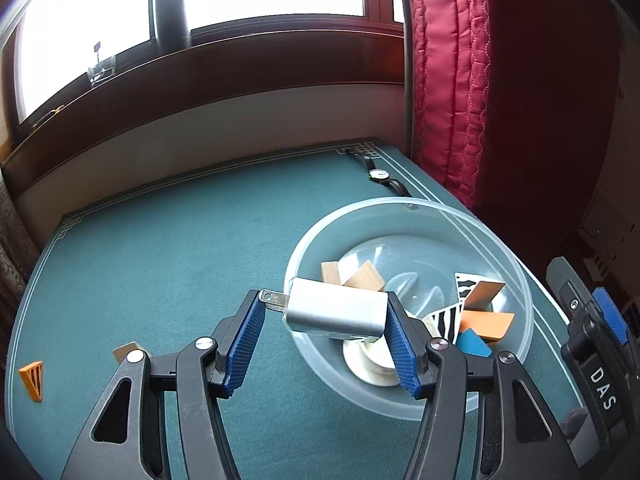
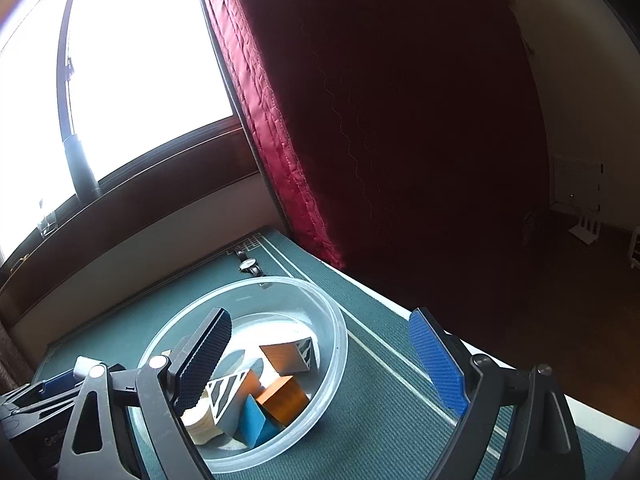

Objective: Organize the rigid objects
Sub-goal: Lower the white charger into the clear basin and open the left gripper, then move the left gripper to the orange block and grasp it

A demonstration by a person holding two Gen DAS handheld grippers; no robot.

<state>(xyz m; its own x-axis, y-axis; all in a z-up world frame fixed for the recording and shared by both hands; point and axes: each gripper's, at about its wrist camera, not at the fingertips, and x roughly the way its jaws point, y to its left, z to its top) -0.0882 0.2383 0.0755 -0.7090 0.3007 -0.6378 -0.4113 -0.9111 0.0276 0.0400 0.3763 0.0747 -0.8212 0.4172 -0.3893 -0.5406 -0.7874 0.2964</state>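
My left gripper is shut on a silver plug charger, prongs to the left, held over the near-left rim of a clear plastic bowl. The bowl holds several blocks: wooden ones, an orange one, a blue one, zebra-striped pieces and a white round piece. My right gripper is open and empty, its left finger over the bowl, its right finger above the table beside it. The right gripper also shows in the left wrist view.
A green table mat covers the table. An orange striped triangle and a small wooden block lie at the near left. A wristwatch lies at the far corner. A red quilted curtain hangs at the right edge.
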